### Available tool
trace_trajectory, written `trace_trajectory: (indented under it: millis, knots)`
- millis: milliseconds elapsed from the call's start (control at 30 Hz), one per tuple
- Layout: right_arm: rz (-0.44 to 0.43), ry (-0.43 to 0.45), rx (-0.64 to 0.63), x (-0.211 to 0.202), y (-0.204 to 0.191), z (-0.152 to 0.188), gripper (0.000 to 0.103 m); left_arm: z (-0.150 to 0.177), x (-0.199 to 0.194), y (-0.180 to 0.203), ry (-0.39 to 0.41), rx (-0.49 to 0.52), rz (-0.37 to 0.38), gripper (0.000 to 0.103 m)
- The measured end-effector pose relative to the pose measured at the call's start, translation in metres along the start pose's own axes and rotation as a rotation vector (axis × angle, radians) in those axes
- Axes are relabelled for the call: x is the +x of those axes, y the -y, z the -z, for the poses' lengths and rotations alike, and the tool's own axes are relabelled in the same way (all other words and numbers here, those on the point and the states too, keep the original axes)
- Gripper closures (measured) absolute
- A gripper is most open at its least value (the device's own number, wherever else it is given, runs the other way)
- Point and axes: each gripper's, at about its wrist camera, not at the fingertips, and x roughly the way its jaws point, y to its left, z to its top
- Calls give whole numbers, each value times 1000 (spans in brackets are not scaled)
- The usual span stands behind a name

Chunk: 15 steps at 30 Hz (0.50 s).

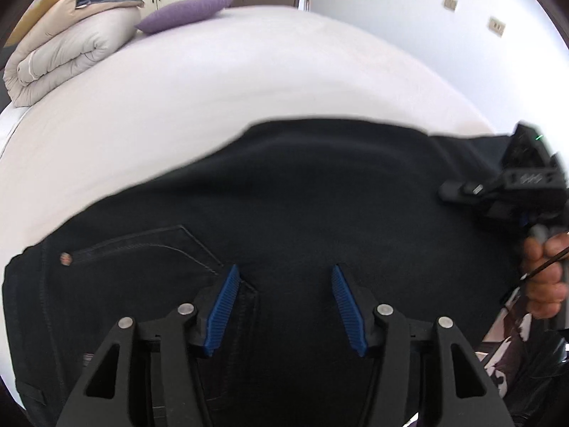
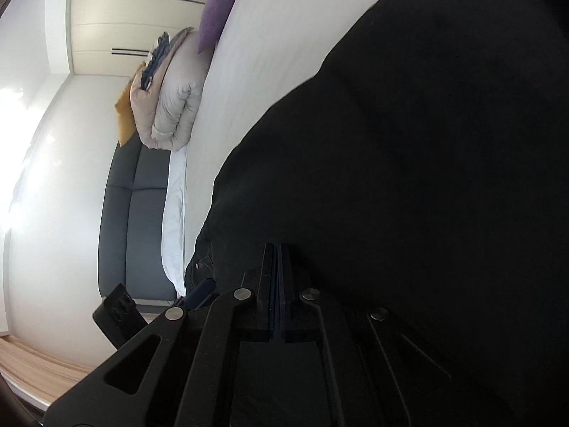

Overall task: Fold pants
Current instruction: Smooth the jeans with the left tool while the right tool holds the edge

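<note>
Far ahead-left of the left fingers, a folded beige duvet sits at the bed's far corner, a purple cushion just beside it; both are well apart from the work. The white bedsheet lies bare between them and the black pants, which spread directly under and ahead of the left gripper. Its blue pads stand apart, released, gripping nothing, above the fabric near a back pocket to their left.

To their right, the right gripper sits at the pants' edge, with the hand holding it. Only the right wrist view shows the right gripper clenched flat; whether cloth is caught between the fingers cannot be told. The pants fill the space ahead-right; a grey headboard and wardrobe lie left.
</note>
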Motion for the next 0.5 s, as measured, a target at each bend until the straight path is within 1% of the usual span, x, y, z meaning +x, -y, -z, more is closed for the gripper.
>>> trace_trajectory:
  millis: [33,67,100,167,233,267,300,367,433,500]
  knots:
    - [27,39,-10,-15,5,-5,103,-4,5,-1,7,-4,-5,44]
    - [39,87,3,-32,21,-15,103,-2,6,-1,20,-15,2,44]
    - [32,120,32,-63,44,-34,103,1,3,-4,27,-28,15,44]
    - [9,200,68,-102,70,-45,103,5,2,-5,27,-26,18,44]
    - [35,268,65,-137,84,-49,103,10,1,-6,28,-18,17,43]
    - [38,297,87,-151,92,-43,103,14,-2,-9,30,-21,18,43]
    - [38,323,107,-161,100,-42,103,16,-3,-10,31,-25,4,42]
    - [37,389,140,-197,119,-36,103,27,-9,-21,44,-48,17,42]
    - [41,439,179,-220,132,-31,103,32,-13,-23,55,-63,23,42]
    - [44,522,241,-242,143,-30,103,43,-21,-23,62,-60,9,42]
